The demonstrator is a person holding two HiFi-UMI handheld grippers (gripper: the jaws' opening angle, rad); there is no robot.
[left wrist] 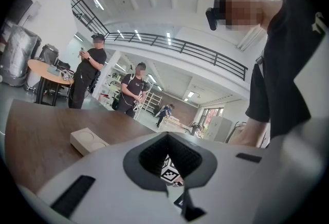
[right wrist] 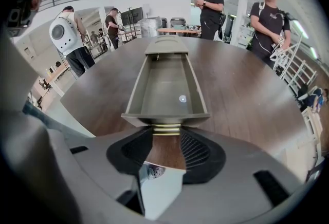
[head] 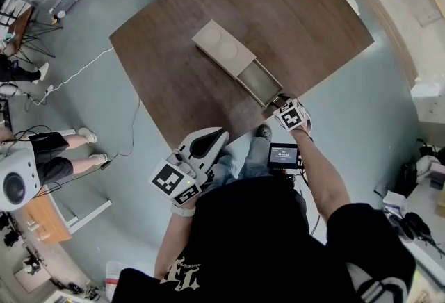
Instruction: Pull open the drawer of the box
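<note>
With my right claw (right wrist: 166, 135) closed fairly wide on the handle (right wrist: 166, 128) of the drawer (right wrist: 165, 84), already far out of the box (head: 224, 50) and near the edge of the table (head: 299, 17), another tug risked yanking it free.

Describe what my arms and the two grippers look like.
Both are white moulded shells with black ribbed pads: left gripper, right gripper. Each carries a cube of black-and-white square markers. A small black screen sits by the right one. You wear a black short-sleeved shirt with white print, and a white band at the left wrist.
</note>
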